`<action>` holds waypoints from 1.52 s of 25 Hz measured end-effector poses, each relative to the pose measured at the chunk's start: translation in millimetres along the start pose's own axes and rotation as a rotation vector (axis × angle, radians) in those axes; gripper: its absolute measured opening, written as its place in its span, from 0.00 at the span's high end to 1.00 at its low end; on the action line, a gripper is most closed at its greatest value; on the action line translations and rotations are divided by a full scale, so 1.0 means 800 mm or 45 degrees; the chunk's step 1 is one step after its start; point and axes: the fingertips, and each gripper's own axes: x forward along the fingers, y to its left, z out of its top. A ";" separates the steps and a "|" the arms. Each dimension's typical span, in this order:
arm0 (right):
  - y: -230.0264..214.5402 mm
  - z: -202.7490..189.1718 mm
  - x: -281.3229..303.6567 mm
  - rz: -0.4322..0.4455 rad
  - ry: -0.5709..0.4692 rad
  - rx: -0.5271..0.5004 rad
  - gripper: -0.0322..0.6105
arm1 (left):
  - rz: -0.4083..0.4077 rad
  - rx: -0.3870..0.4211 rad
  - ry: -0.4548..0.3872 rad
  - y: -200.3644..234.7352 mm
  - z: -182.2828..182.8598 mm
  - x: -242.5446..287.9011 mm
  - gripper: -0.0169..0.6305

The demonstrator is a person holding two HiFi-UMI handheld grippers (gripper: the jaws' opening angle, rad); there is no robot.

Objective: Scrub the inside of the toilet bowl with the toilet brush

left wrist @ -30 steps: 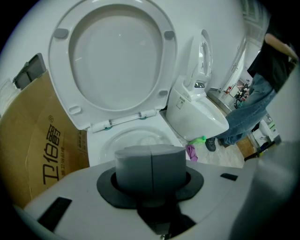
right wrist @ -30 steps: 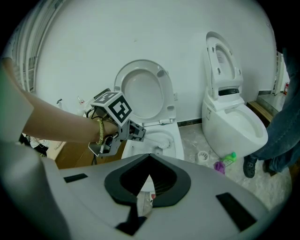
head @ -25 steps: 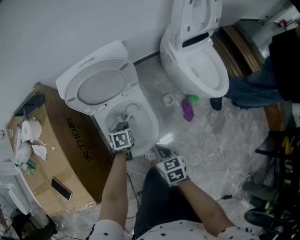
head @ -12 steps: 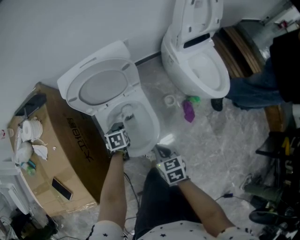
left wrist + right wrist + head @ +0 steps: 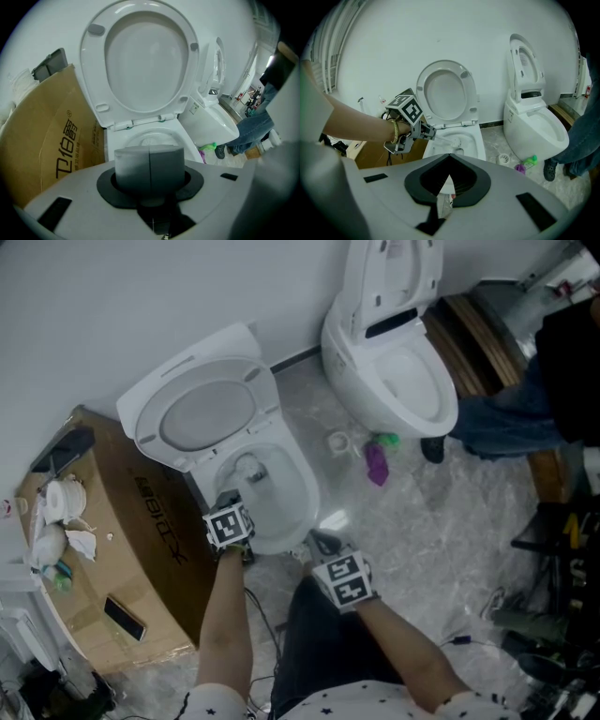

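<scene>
The white toilet bowl (image 5: 302,486) stands with its seat and lid (image 5: 192,415) raised. My left gripper (image 5: 234,502) hovers over the bowl's near left rim, shut on the white handle of the toilet brush. The brush head (image 5: 249,468) is down inside the bowl, near the back. From the right gripper view, the left gripper (image 5: 423,132) holds the handle slanting down to the brush head (image 5: 456,140). A grey block fills the jaws in the left gripper view (image 5: 149,165). My right gripper (image 5: 319,542) hangs low in front of the toilet, shut and empty.
A cardboard box (image 5: 141,521) with a phone (image 5: 123,617) and tissues stands left of the toilet. A second toilet (image 5: 403,381) stands to the right. A purple and green item (image 5: 376,459) and a floor drain (image 5: 337,440) lie between them. A person's legs (image 5: 511,418) are at the right.
My left gripper has drawn slightly left and toward me along the rim, and the brush head shifted with it inside the bowl. The right gripper has stayed put.
</scene>
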 end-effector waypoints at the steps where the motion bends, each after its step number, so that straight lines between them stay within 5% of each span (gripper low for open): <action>1: 0.001 0.000 -0.001 0.001 -0.001 -0.002 0.94 | -0.001 -0.002 -0.001 0.001 -0.001 -0.002 0.74; 23: 0.015 0.007 -0.038 0.005 -0.064 -0.045 0.94 | -0.023 -0.075 -0.028 -0.019 -0.042 -0.050 0.74; 38: 0.004 -0.020 -0.002 0.034 0.009 -0.032 0.94 | -0.038 -0.050 0.002 -0.019 -0.036 0.016 0.74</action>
